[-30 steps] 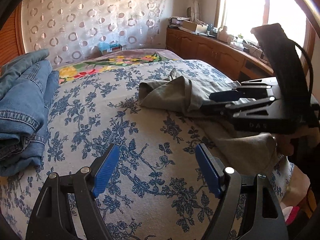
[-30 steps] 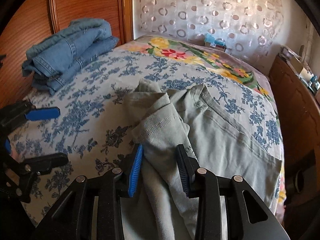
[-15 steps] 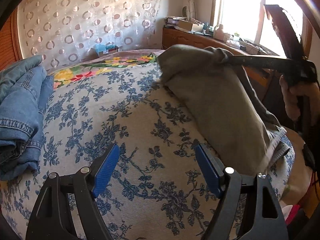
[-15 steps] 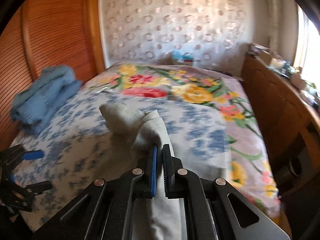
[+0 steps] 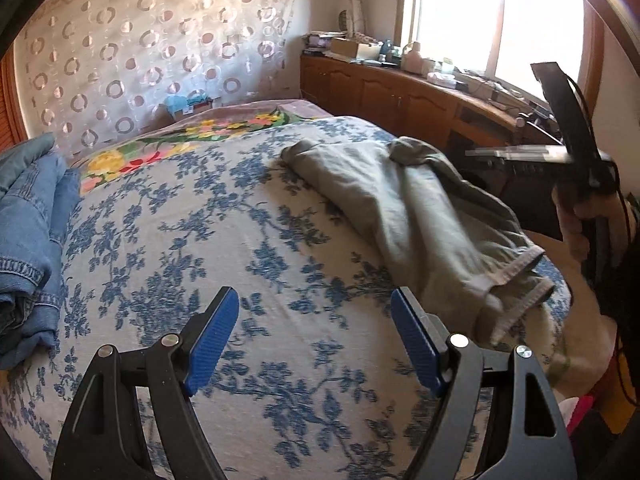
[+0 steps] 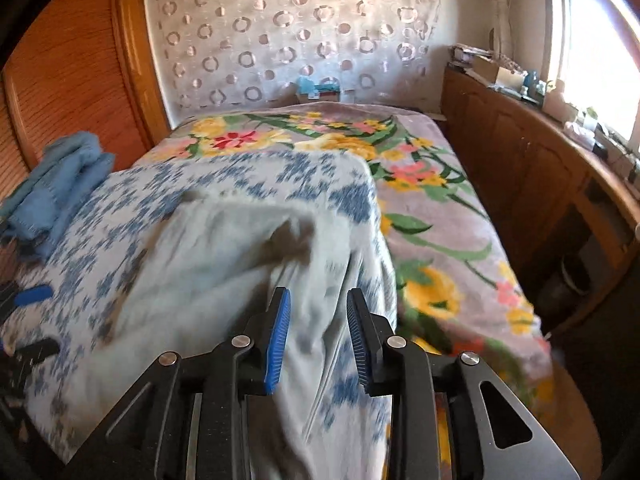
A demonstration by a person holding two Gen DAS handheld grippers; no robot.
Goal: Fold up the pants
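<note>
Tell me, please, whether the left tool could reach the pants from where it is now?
Probably yes: the left tool is open above bare bedspread, and the pants lie just ahead to its right with nothing between them.

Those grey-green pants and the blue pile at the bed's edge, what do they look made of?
The grey-green pants look like soft matte woven cotton: they slump in loose creases, with a stitched, pale-lined hem showing. The blue pile looks like denim: faded blue, thick folds, visible seam stitching. Both are guesses from looks alone.
</note>
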